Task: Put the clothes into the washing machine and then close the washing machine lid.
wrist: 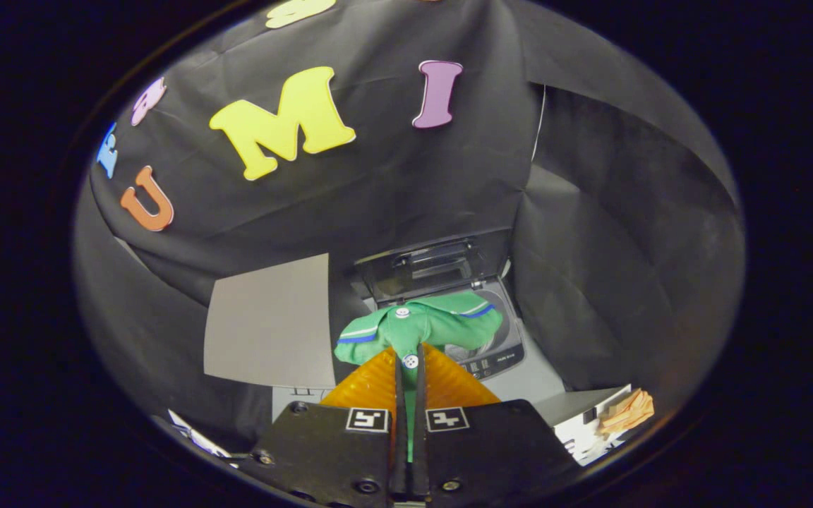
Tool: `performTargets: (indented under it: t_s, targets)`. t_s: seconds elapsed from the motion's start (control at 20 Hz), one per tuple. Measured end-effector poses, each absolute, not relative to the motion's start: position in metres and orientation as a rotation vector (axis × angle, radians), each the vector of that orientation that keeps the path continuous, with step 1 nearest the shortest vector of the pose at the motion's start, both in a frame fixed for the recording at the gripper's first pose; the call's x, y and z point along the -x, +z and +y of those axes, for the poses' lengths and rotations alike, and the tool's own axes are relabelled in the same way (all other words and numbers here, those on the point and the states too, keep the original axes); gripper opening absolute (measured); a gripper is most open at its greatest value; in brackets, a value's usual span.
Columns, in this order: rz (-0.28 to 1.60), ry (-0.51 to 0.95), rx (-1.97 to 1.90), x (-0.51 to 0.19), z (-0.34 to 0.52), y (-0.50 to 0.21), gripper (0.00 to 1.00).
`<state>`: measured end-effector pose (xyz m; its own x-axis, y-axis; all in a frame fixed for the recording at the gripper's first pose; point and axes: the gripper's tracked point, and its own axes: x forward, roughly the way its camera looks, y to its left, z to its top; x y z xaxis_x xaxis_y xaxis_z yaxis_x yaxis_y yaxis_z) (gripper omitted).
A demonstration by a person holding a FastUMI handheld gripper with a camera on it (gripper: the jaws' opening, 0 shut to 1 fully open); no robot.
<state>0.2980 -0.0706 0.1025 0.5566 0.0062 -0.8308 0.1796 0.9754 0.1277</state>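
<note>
The tool (410,367) has its two fingers (371,384) brought almost together, with only a thin gap between them, and they are clamped on a green garment (420,326). A strip of the green cloth runs down in the gap between the fingers, and the rest of it spreads out just ahead of the fingertips. The garment has white and blue stripes at its cuffs and two white buttons (411,361) (one sits right at the fingertips, the other higher on the cloth).

To the left of the tool there is a flat grey panel (269,321), standing against the black booth wall. I cannot tell what this panel belongs to.

Beyond the garment, a little to the right, is the washing machine (512,353). Its lid (435,264) is raised and tilted back, so the top opening is free. The hanging garment covers a large part of the opening from this view, and only a piece of the drum (473,351) shows under the cloth. I cannot tell whether the cloth touches the rim of the machine or hangs above it. The control strip (495,363) with small buttons lies along the near edge of the machine.

Further right, near the lower side of the tool, lies an orange crumpled thing (629,411) on a white surface.
</note>
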Motion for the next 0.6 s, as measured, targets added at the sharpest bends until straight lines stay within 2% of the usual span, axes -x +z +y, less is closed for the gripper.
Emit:
performTargets:
  t_s: [0.25,0.6]
  targets:
    - [0.981,-0.035,-0.203,-0.322,-0.094,0.072,0.06]
    - [0.971,-0.025,-0.203,-0.353,-0.117,0.006,0.06]
